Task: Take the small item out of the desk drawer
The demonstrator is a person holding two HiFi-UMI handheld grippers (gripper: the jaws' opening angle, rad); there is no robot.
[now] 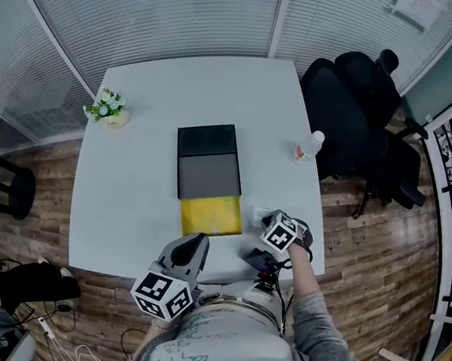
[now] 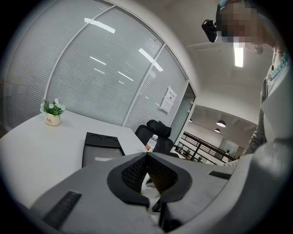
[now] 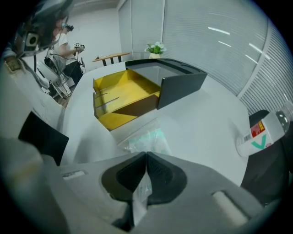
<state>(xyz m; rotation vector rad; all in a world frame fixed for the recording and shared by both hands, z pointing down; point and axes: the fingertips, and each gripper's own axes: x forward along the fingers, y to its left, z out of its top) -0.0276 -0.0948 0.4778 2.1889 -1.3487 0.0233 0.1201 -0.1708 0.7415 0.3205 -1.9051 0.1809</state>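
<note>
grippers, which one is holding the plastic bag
The right gripper, shut on the clear plastic bag; the left gripper is shut and empty.

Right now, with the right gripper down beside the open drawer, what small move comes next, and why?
Probably open the right gripper and let go. It is shut on the clear packet, which appears to rest on the white table, outside the yellow drawer, so the item looks taken out.

Left gripper [image 2: 147,156] held near level, its grey jaws closed together with nothing between. Right gripper [image 3: 145,156] points steeply down, jaws pinched on a clear plastic packet [image 3: 149,139], grey-sleeved right arm [image 1: 313,313] stretched forward
</note>
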